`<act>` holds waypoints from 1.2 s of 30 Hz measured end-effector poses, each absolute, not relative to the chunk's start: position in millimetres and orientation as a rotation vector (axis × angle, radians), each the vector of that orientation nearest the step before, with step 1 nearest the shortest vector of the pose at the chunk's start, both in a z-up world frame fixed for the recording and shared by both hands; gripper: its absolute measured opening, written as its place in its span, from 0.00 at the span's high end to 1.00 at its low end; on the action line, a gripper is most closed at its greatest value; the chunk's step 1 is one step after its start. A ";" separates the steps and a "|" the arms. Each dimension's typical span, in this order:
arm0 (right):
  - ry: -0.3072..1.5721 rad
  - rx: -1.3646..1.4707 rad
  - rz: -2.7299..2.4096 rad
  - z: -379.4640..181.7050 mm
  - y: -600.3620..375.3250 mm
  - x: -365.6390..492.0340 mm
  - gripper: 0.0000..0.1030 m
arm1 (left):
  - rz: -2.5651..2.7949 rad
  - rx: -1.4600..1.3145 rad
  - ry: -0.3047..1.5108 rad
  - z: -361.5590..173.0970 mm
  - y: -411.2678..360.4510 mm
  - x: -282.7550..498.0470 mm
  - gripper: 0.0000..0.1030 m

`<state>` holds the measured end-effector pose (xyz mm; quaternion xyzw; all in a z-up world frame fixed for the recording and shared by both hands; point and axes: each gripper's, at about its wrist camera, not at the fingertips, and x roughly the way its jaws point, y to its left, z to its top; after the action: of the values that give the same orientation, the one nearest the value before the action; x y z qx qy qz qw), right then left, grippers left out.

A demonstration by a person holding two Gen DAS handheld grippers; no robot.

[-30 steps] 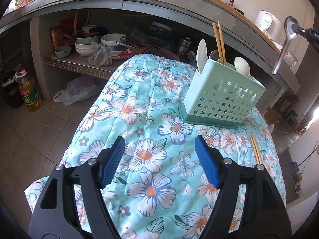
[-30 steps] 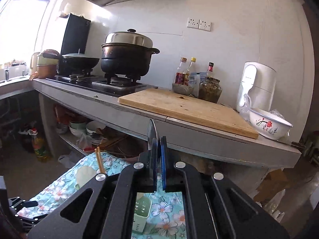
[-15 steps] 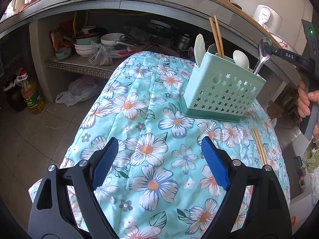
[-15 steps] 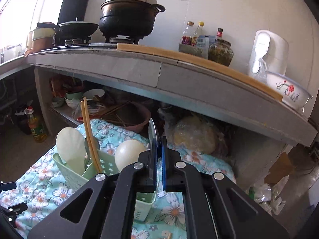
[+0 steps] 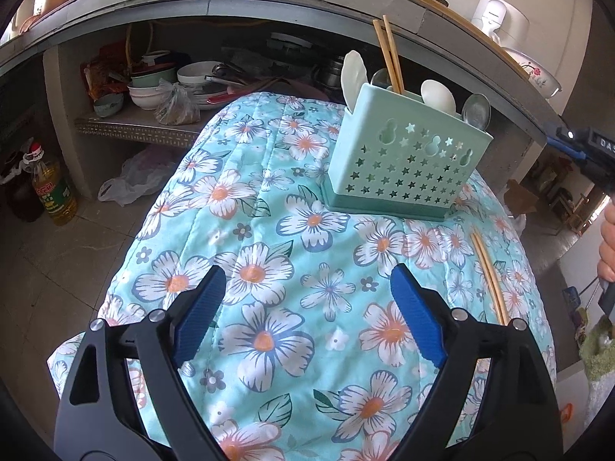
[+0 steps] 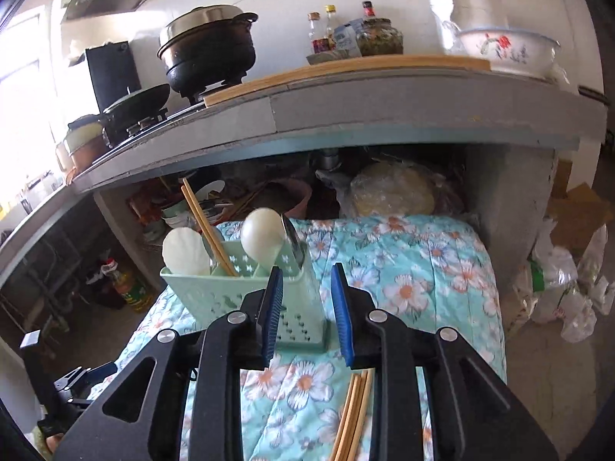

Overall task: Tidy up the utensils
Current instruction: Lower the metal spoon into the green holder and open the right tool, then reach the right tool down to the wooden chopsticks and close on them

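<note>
A mint green utensil holder (image 5: 403, 165) (image 6: 215, 292) stands on the floral cloth (image 5: 269, 230). It holds two white spoons (image 5: 438, 96) (image 6: 263, 236), a pair of chopsticks (image 5: 390, 57) (image 6: 207, 226) and a metal spoon (image 5: 476, 111) (image 6: 294, 242) in its right end. My right gripper (image 6: 305, 307) hovers just behind that end. Its jaws are opening, with nothing pressed between the pads. More chopsticks (image 5: 488, 272) (image 6: 353, 411) lie on the cloth, under the right gripper. My left gripper (image 5: 303, 288) hangs open and empty over the cloth, in front of the holder.
A concrete counter (image 6: 346, 115) overhangs the far side, with pots, bottles, a cutting board and a flowered bowl (image 6: 507, 46). Bowls and dishes fill the shelf (image 5: 153, 88) beneath. An oil bottle (image 5: 50, 192) and plastic bags sit on the floor. A hand (image 5: 607, 246) shows at the right edge.
My right gripper came down to the holder. The metal spoon it was shut on now stands in the holder and its jaws have parted. My left jaws widened a little.
</note>
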<state>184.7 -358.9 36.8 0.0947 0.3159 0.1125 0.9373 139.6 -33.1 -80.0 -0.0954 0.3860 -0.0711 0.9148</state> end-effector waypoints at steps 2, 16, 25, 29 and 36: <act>0.713 0.255 0.234 20.2 -373.8 169.8 0.75 | -0.160 -0.189 0.809 -82.3 -38.9 139.0 0.19; 1.056 0.598 0.198 -136.8 -421.8 94.3 0.82 | -0.296 -0.095 0.922 -110.2 -98.1 129.1 0.19; 1.051 0.627 0.293 -140.5 -417.0 106.1 0.90 | -0.396 -0.101 0.912 -111.4 -121.9 125.4 0.19; 1.048 0.639 0.322 -144.4 -415.4 112.3 0.93 | -0.453 -0.132 0.924 -110.3 -131.9 128.4 0.31; 1.033 0.709 0.374 -151.4 -417.5 113.5 0.94 | -0.578 -0.238 0.990 -116.8 -151.1 139.0 0.53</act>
<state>113.5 -417.5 -151.4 0.3298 0.4804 0.1740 0.7938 139.0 -151.1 -116.8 -0.1124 0.4674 -0.2728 0.8334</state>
